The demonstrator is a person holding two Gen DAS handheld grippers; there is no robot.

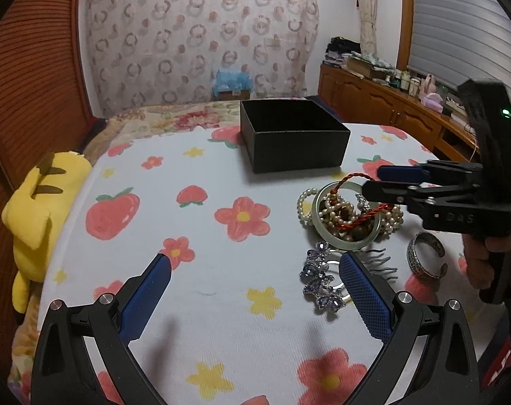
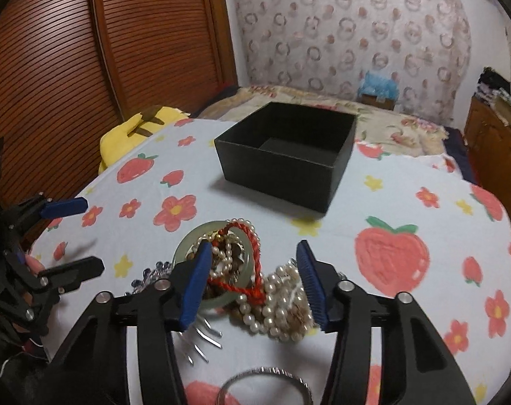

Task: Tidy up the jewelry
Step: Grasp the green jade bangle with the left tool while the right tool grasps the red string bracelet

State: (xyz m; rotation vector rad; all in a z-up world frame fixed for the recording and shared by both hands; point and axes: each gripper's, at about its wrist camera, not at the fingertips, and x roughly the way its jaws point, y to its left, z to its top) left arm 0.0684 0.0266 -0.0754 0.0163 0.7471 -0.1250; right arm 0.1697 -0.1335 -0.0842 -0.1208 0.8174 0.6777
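A: Box (image 1: 294, 135) first, as the landmark. What lies on its near left?

B: Only the flowered cloth (image 1: 154, 222), and the left gripper (image 1: 255, 290) low over it, fingers spread wide, nothing between them. A blue jewelled hair comb (image 1: 319, 283) lies just beside its right finger.

A: And on the near side of the box, further right?

B: The jewelry pile (image 2: 252, 276): a pale green bangle (image 2: 184, 248) with a red cord (image 2: 255, 246) looped across it, and pearl strands (image 2: 272, 307) heaped on its right. All of it is outside the box, which looks empty.

A: Which gripper is nearer?

B: The right gripper (image 2: 255, 290). Its fingers stand apart, straddling the heap, left pad (image 2: 196, 287) over the bangle, right pad (image 2: 311, 287) at the pearls' far edge. Nothing looks pinched yet.

A: Pose?

B: Tilted down and forward toward the box; seen from the left wrist it reaches in sideways. A silver cuff (image 1: 425, 256) lies nearest the holder.

A: So the coming move?

B: Probably closing across the pile, then lifting away toward the box.
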